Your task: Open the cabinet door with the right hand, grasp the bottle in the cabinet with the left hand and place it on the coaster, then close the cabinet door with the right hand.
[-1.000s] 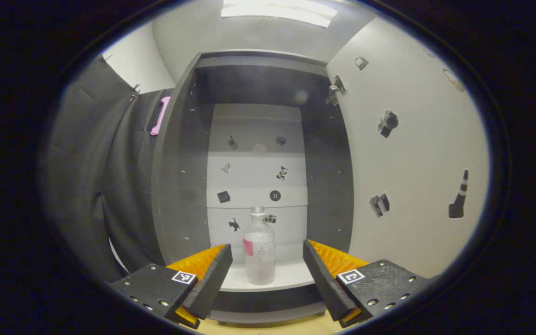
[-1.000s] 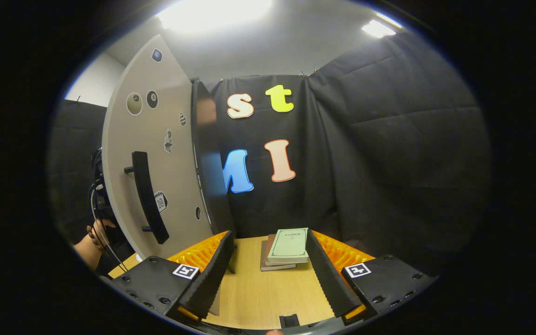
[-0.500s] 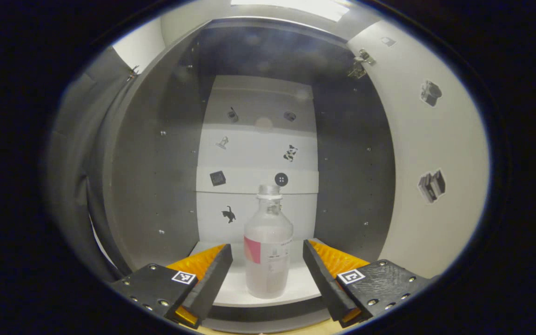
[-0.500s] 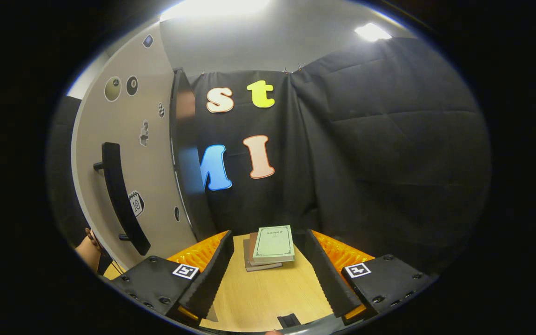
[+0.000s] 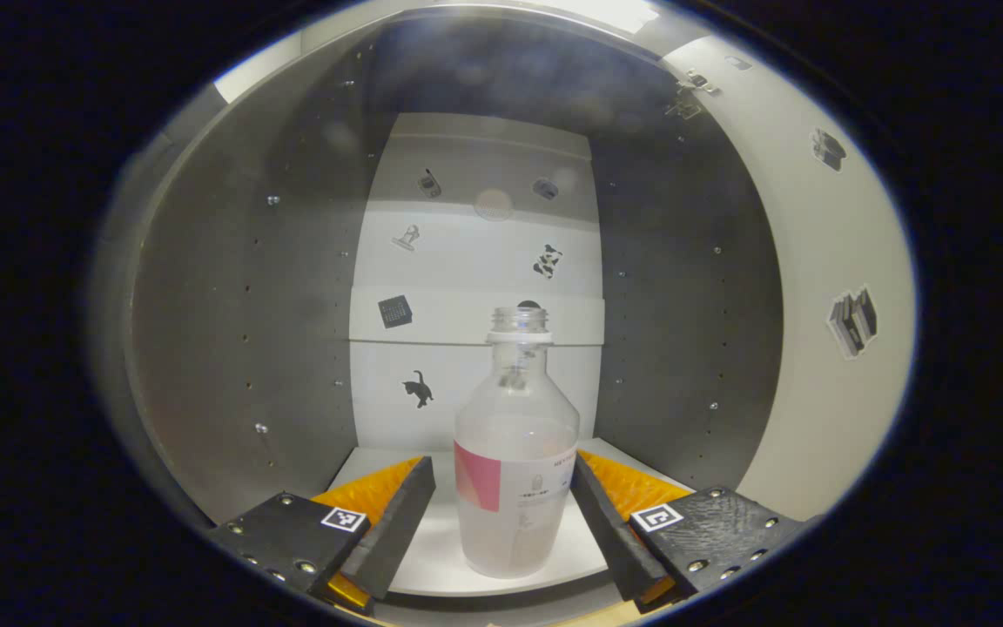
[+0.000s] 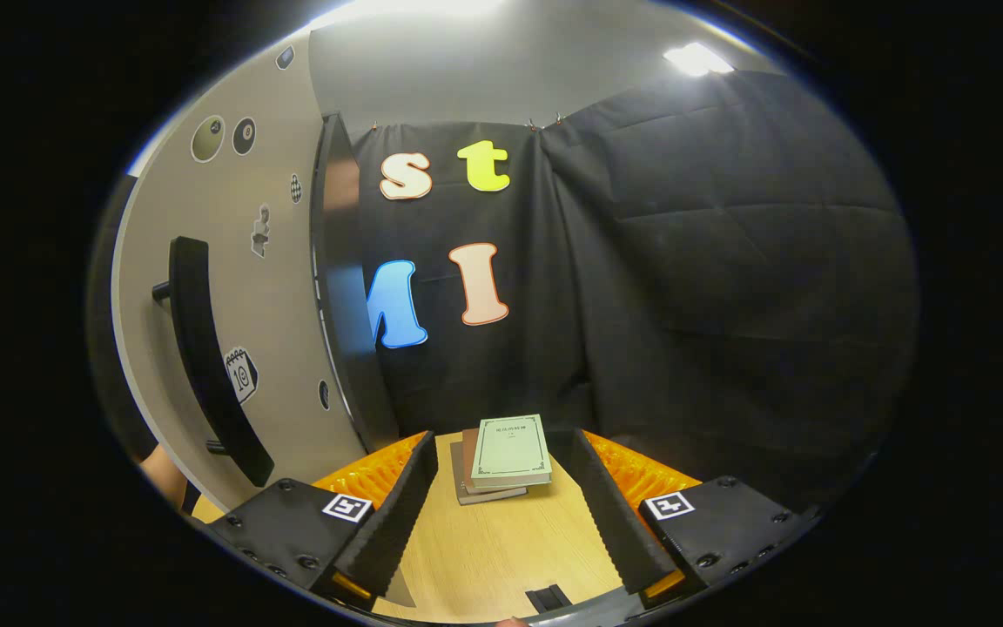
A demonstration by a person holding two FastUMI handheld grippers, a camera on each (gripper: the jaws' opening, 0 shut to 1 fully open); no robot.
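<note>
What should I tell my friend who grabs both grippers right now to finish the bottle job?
Left gripper: open, inside the cabinet, one finger on each side of the bottle; no squeeze yet.
Right gripper: open, holding nothing, over the wooden table near a stack of books.
Bottle: upright on the cabinet's white shelf, no cap.
Cabinet door: swung open, its black handle free.
Done: door opened.
Left: grip the bottle, lift it out, set it on the coaster, then close the door with the right gripper.

Left hand-held gripper (image 5: 501, 522) reaches forward level, jaws spread wide. Right hand-held gripper (image 6: 501, 514) hangs level too, jaws wide and holding nothing.
</note>
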